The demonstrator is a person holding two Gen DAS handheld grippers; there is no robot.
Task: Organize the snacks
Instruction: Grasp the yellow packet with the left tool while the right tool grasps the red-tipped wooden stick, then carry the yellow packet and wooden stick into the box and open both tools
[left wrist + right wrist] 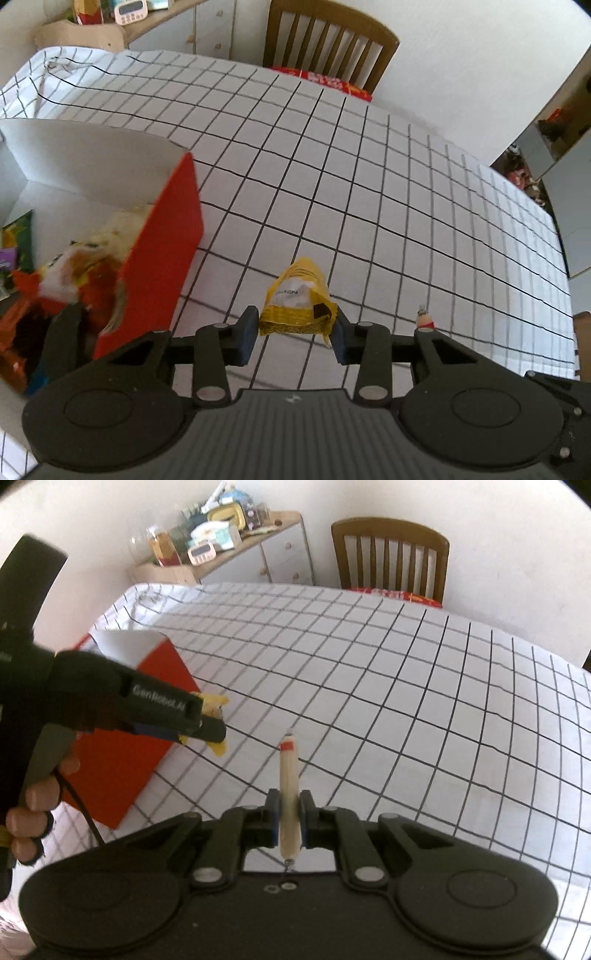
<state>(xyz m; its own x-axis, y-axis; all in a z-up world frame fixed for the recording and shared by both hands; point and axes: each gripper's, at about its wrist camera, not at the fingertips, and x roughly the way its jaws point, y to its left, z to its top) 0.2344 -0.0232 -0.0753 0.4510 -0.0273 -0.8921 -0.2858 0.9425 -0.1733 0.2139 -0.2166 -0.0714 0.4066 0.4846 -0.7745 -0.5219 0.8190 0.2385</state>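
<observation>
A: Yellow foil first: a yellow snack packet (297, 299) sits between the pads of the left gripper (291, 332), lifted clear of the checked tablecloth (369, 192). Its crimped bottom edge reaches from one blue pad (245, 336) to the other, so the jaws look clamped on it, though the right-hand contact is partly hidden.

B: And from the other camera?

A: There the left gripper (212, 725) comes in from the left side, and bits of the same packet (218, 705) stick out above and below its black fingers, so it does seem to be gripped.

B: The right gripper?

A: The right gripper (290, 818) is closed tight on a thin pale sausage stick (288, 790) with a red band near its far tip. The stick points straight ahead from the pads, off the cloth. In the left view only its red-and-white tip (424, 318) peeks up just right of the left gripper's right finger.

B: Where's the box?

A: The red box (162, 266) stands to the left of the left gripper, open at the top, white inside. Several snack bags (77, 269) lie in it (orange, green, a purple bit, all blurred). Ahead of both grippers, past the table's far edge, is a wooden chair (391, 550) with a red cushion (325, 79).
</observation>
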